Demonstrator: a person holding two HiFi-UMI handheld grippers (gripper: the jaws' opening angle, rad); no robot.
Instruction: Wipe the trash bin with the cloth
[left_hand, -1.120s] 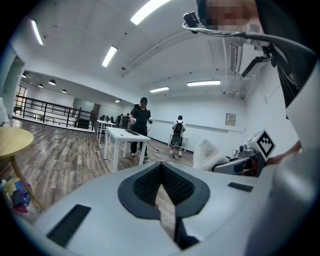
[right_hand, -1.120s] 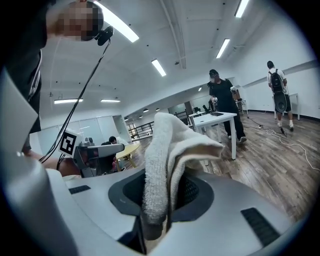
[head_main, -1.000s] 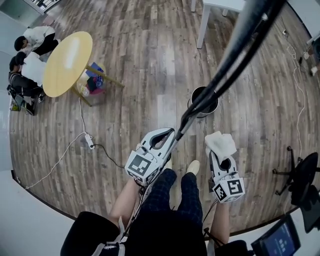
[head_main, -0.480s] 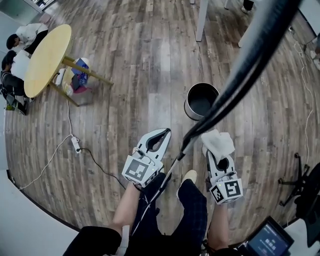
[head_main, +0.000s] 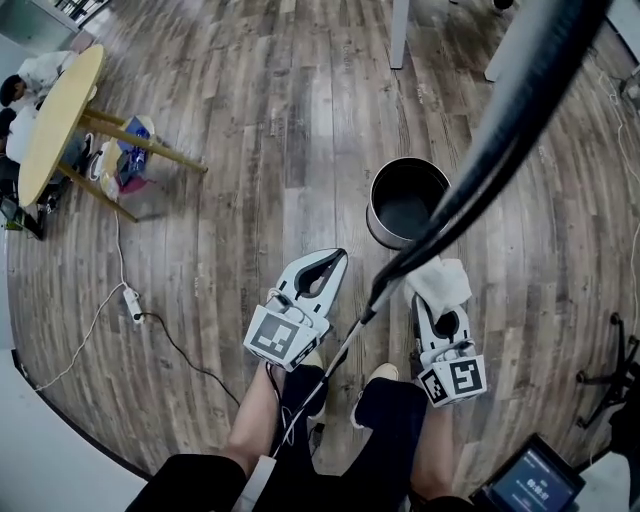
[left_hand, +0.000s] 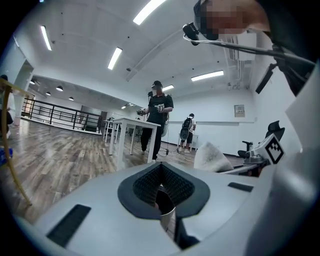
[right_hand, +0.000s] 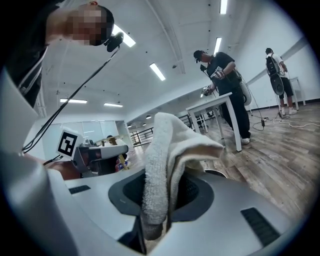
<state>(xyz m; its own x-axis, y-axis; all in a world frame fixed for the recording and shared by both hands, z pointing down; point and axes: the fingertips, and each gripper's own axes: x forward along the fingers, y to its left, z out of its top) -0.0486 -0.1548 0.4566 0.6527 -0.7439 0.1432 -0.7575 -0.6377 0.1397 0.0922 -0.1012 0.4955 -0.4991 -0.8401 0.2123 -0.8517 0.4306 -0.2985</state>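
**Wood floor open round the bin, cloth clamped in right gripper**

Wood-plank floor (head_main: 250, 150) fills the head view, grey-brown, with boards running away from the person. Bare planks lie on the left, far and right sides of the trash bin (head_main: 372, 215). The near side is where the person's legs and both grippers are.

Edges of the room:
- The yellow round table (head_main: 50, 120) is far left, well apart from the bin, with seated people just behind it.
- A white table leg (head_main: 400, 30) is at the top.
- A chair base (head_main: 612, 370) is at the right edge.
- A dark screen (head_main: 530, 485) is at bottom right.

A thick dark boom (head_main: 500, 130) runs from top right down between the grippers and crosses the bin's near rim in the head view.

The bin stands upright on the floor, with a round metal wall and a dark open mouth. It is ahead of the person and slightly right.

- **Left gripper** (head_main: 338, 256): held low over the floor and pointing forward and slightly right, near the bin. Its jaw tips meet with nothing between them.
- **Right gripper** (head_main: 440, 310): beside the left one and pointing forward. Its jaws are closed on the white cloth (head_main: 440, 283), which bunches up above the tips. The cloth is near the bin's near wall, and I can't tell whether they touch.

A power strip (head_main: 130, 298) lies on the floor at left with its cable trailing.
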